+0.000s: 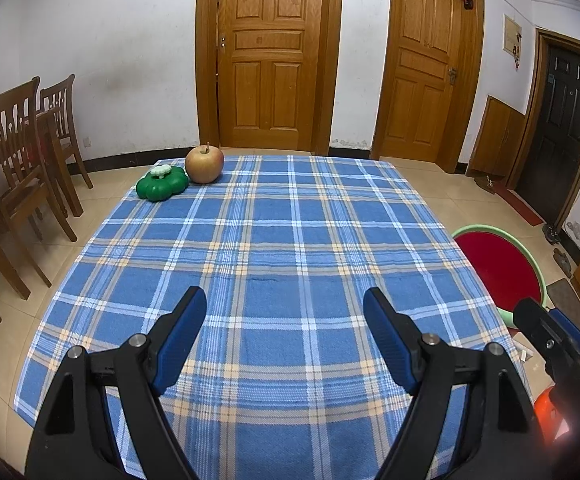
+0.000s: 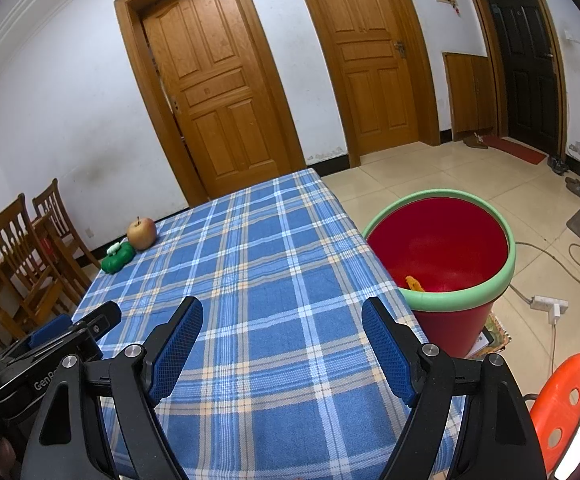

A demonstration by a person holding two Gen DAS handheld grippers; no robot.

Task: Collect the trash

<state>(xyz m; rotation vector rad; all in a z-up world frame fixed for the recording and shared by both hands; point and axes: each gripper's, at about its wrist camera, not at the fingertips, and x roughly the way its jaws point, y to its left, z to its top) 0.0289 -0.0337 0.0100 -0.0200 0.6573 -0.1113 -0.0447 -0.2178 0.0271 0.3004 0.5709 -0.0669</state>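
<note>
Both claws wide and empty above the near edge of the table; no obvious trash left on the cloth.
Left claw and right claw hold nothing. Far-left corner: smooth round apple touching a glossy lobed green plastic item, probably nearer the left claw. Red bucket, pale green rim, stands on the floor at the table's right edge, holding an orange scrap. Woven plaid tablecloth.

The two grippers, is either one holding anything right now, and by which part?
Nothing is held. The left gripper and right gripper are both open over the checked tablecloth, with only cloth showing between their fingers.
</note>
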